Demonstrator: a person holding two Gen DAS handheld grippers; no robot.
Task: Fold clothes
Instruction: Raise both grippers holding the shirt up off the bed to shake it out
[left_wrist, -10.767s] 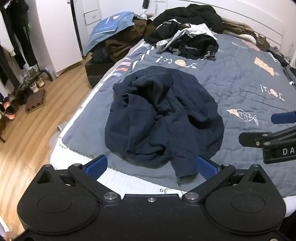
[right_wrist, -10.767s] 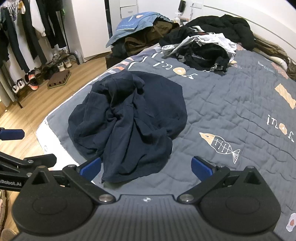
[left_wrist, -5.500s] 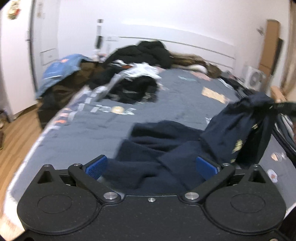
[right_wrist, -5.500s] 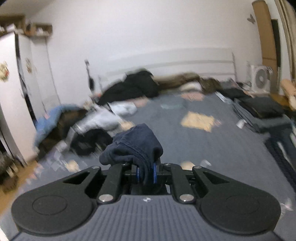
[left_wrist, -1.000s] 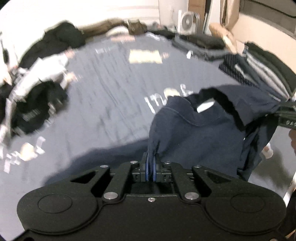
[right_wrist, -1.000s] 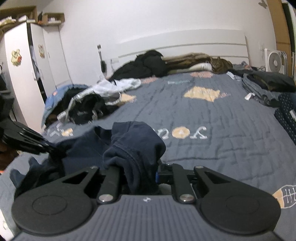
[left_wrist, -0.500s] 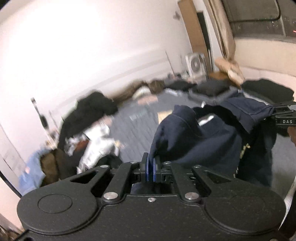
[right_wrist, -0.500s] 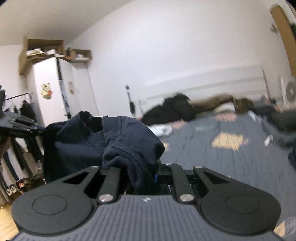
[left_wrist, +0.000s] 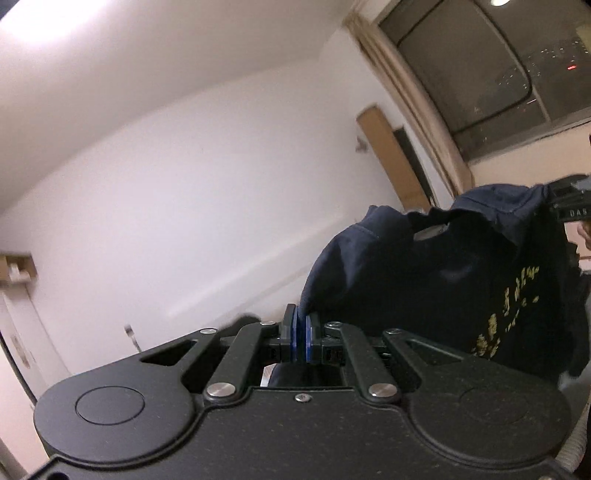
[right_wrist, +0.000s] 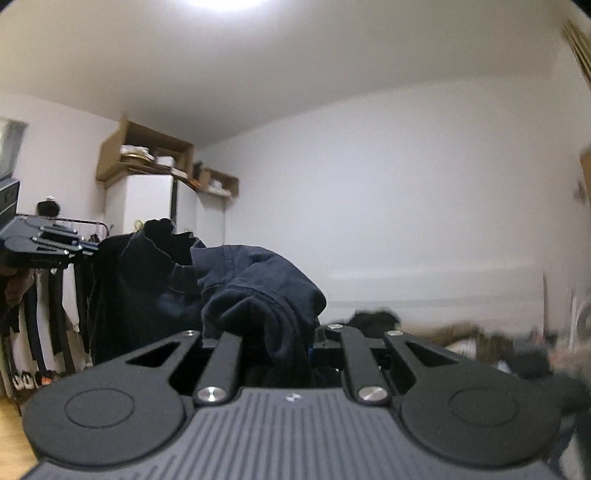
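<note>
While both grippers hold navy sweatshirt (left_wrist: 436, 280) aloft, risks show. Left gripper (left_wrist: 301, 338) pads pinched tight on thin fabric edge. Right gripper (right_wrist: 295, 347) jaws buried under thick bunched cloth, apparently clamped on it. Garment hangs between them, clear of bed. Thin left pinch may slip if pulled taut; bunched right hold could leave sweatshirt twisted when laid down.

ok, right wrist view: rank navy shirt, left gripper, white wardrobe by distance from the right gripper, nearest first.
1. navy shirt: clamped in the right gripper.
2. left gripper: far left, holding the shirt's other end.
3. white wardrobe: against the wall, behind both.
</note>
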